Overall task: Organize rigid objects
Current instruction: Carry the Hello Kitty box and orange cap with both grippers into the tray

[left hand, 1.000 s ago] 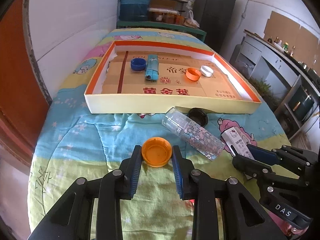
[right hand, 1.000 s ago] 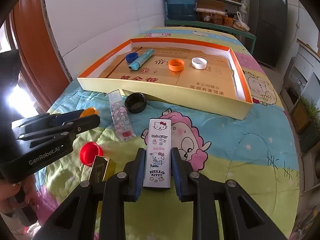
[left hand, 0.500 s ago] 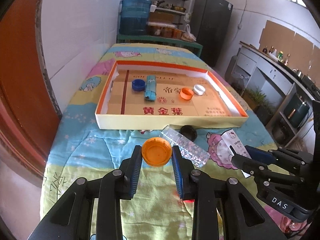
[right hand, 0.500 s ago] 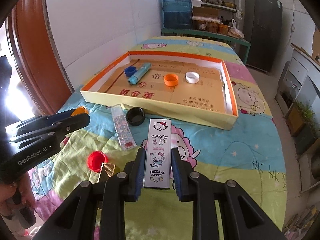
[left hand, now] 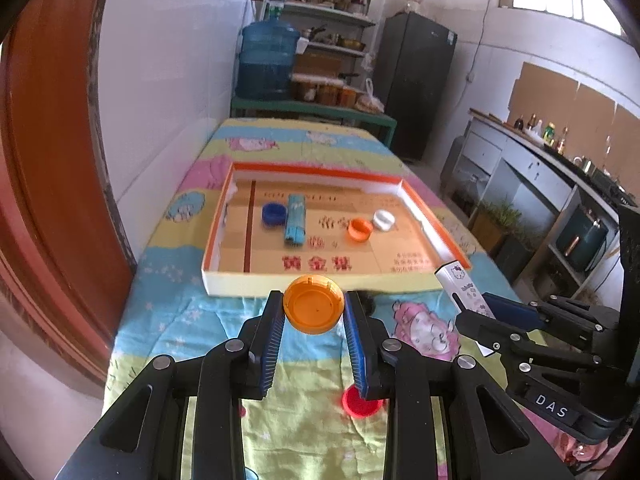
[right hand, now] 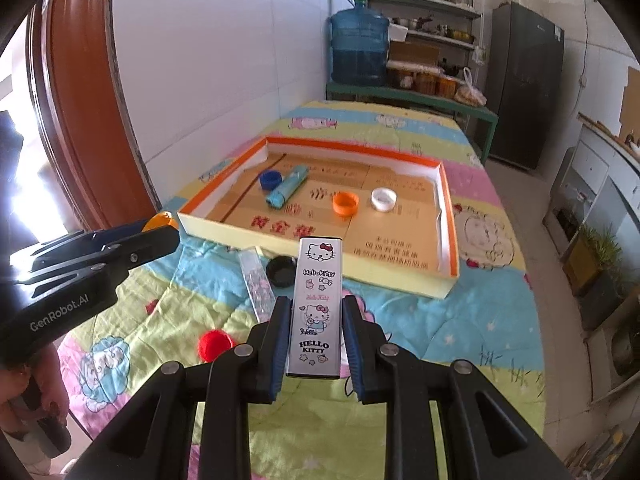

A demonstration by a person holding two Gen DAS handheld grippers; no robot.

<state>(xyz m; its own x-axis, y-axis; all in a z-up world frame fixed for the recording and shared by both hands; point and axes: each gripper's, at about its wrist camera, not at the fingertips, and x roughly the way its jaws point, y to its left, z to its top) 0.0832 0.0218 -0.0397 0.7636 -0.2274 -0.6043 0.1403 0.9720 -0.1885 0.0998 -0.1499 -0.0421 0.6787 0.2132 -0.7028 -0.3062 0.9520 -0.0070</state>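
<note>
My left gripper [left hand: 314, 310] is shut on an orange cap [left hand: 314, 305] and holds it above the quilt, short of the near wall of the shallow cardboard box [left hand: 320, 284]. My right gripper [right hand: 316, 322] is shut on a white Hello Kitty tin [right hand: 318, 308], lifted and pointing at the box [right hand: 400, 280]. The box holds a blue cap [left hand: 274, 213], a teal tube [left hand: 295, 225], an orange cap [left hand: 360, 230] and a white cap [left hand: 384, 220]. On the quilt lie a red cap [right hand: 215, 344], a black cap [right hand: 281, 271] and a clear patterned tube [right hand: 256, 286].
The table is covered by a cartoon quilt [right hand: 460, 332]. A white wall and a red-brown door frame [left hand: 48, 200] run along the left. A water jug and shelves [left hand: 268, 64] stand behind the table, cabinets on the right. The right gripper shows in the left wrist view [left hand: 472, 316].
Both grippers have risen with their loads and moved toward the box. The orange cap and the Hello Kitty tin are now well above the quilt.
</note>
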